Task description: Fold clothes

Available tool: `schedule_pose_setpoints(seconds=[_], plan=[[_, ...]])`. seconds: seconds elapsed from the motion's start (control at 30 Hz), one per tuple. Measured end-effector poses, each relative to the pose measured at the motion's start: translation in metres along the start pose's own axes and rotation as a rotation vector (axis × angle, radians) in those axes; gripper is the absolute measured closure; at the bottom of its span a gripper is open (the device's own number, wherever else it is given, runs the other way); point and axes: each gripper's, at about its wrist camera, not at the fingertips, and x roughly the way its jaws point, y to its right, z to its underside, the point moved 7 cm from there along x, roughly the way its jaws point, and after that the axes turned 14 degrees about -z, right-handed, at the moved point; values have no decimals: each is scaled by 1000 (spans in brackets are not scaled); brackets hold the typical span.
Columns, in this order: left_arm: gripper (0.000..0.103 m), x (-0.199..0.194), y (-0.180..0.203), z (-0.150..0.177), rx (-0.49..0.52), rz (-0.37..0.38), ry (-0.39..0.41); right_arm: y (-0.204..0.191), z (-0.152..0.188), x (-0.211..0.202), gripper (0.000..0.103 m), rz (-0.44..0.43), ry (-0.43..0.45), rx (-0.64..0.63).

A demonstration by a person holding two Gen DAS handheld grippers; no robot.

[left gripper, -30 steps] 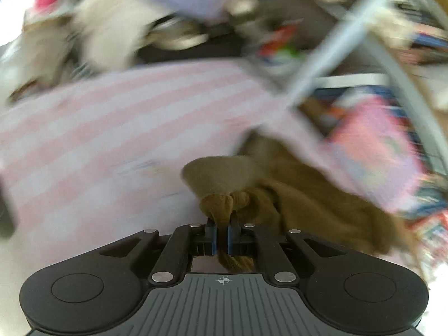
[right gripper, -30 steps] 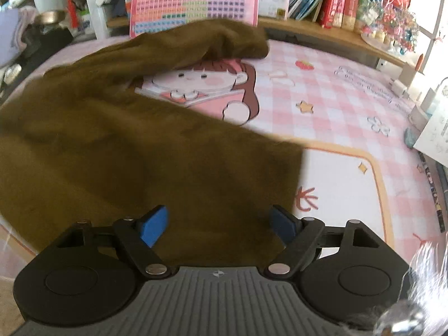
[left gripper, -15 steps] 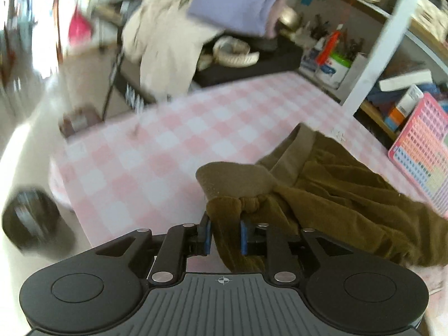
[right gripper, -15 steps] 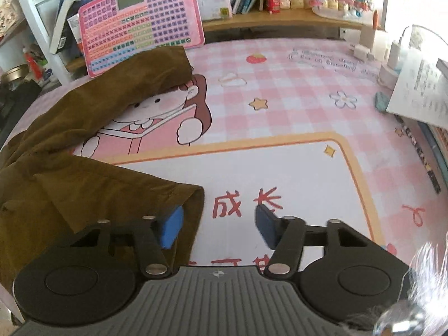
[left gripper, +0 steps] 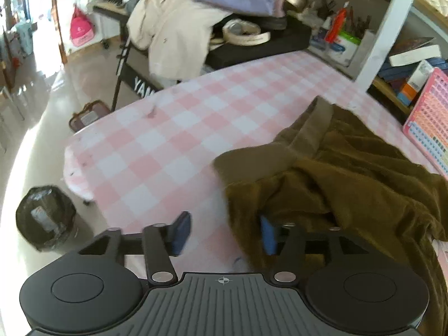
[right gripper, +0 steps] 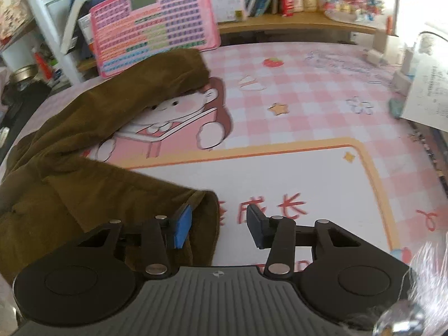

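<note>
Our left hand-held gripper (left gripper: 224, 233) has just been opening and now stands apart: a bunched corner of the brown garment (left gripper: 350, 173) lies between its jaws, close against the right-hand pad, but nothing clamps it. Our right hand-held gripper (right gripper: 219, 228) has just been closing, yet its jaws are still apart. A cuff-like end of the same garment (right gripper: 84, 173) sits just inside its left pad, with bare printed cloth showing across the rest of the gap.

The garment sprawls in a rumpled heap across the left part of the desk (left gripper: 196, 117), over the pink checked tablecloth (right gripper: 308, 106), one sleeve reaching toward the pink toy keyboard (right gripper: 156, 22) leaning at the back edge.

We judge the risks as these. The right jaws may shut on only a sliver of the cuff, so it slips out when lifted. They may also pinch the tablecloth along with it and drag the cloth. On the left, the released corner sits near the desk's front edge, where loose fabric could slide off toward the floor (left gripper: 50, 106) and the black bin (left gripper: 44, 215).
</note>
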Motion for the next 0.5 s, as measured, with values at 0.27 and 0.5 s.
schedule_pose_setpoints(seconds=[0.27, 0.5], plan=[[37, -25, -7, -8, -62, 56, 77, -21, 6, 6, 61, -150, -69, -4], [38, -40, 6, -21, -62, 120, 142, -21, 19, 18, 100, -121, -149, -36]])
